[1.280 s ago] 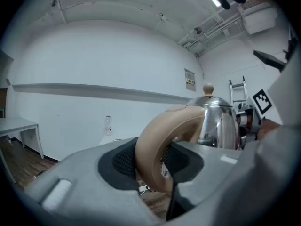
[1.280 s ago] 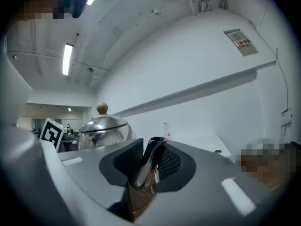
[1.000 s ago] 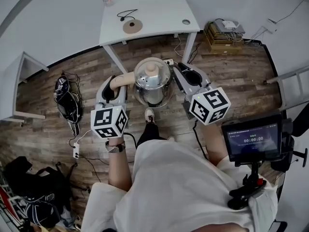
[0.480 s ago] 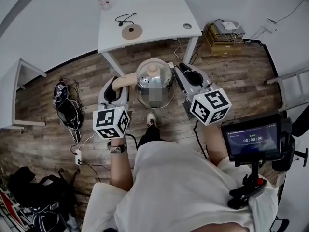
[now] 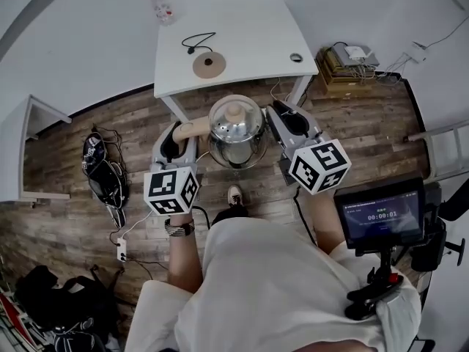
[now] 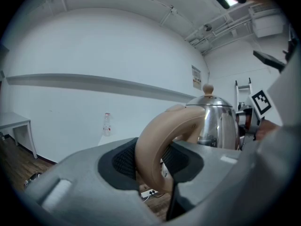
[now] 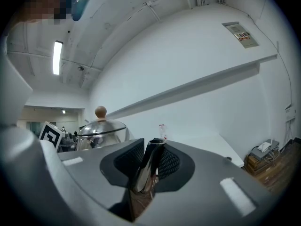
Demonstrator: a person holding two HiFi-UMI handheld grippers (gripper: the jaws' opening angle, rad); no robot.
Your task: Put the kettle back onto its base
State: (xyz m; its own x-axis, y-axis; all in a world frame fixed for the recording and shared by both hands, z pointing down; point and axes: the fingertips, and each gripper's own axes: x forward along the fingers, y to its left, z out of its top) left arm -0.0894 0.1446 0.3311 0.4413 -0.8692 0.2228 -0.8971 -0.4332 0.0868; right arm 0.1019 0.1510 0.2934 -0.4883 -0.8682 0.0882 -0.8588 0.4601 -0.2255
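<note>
Worktop [image 5: 249, 28] ahead, base [image 5: 209, 64] bare; kettle [image 5: 236, 127] aloft short of it, left gripper [image 5: 179, 133] jaws clamped on handle [image 6: 155, 145], right gripper [image 5: 283, 120] jaws closing on spout [image 7: 146, 168].

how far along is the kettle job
Done: the shiny steel kettle is lifted. In hand: left gripper clamps its beige handle, right gripper jaws closing on its spout. Left: setting it on the round tan base on the white table.

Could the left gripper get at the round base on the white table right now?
Probably not to grasp it: the left gripper is shut on the kettle handle. The way itself looks free; the base lies bare on the table, only a cord beside it.
</note>
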